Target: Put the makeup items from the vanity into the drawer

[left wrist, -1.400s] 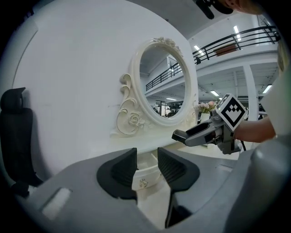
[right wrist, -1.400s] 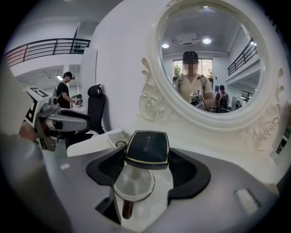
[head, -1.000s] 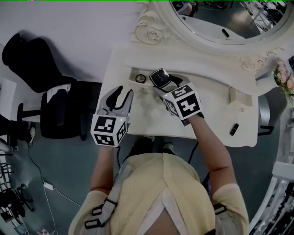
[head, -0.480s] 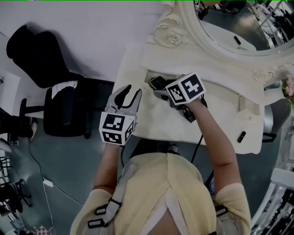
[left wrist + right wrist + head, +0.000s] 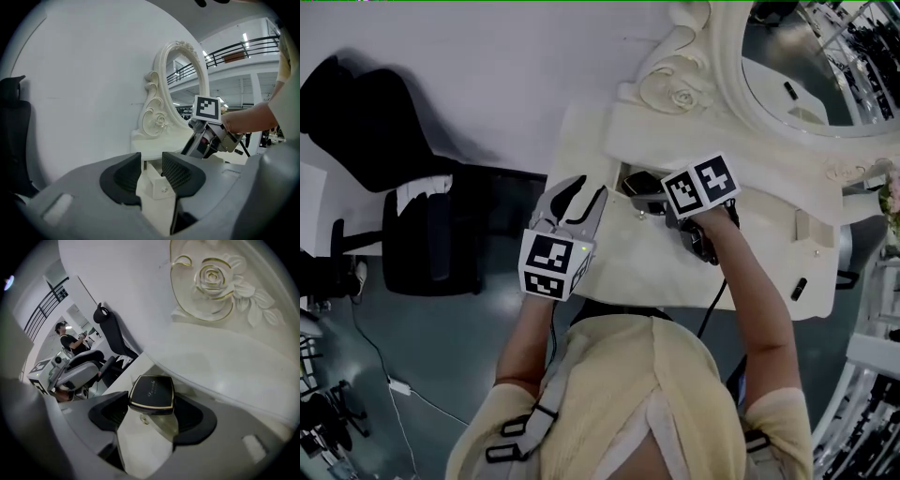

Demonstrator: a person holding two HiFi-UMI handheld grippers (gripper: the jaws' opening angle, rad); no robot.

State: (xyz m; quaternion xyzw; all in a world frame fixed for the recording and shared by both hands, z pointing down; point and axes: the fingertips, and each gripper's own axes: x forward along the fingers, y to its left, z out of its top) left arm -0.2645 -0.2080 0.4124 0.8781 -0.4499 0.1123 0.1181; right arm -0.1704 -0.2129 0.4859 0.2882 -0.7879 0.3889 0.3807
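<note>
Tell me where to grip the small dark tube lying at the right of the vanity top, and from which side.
Probably across its narrow middle, from above. The small dark tube lies flat and slanted on the vanity top, near its front edge, with bare surface around it, so jaws set square to its long axis could straddle it.

Black gold-trimmed compact (image 5: 151,393), closed, gripped in claw (image 5: 152,405)

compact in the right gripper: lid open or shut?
Shut. In the right gripper view the black lid of the compact lies flat on its base, the gold-edged seam is closed, and no mirror or inside shows.
</note>
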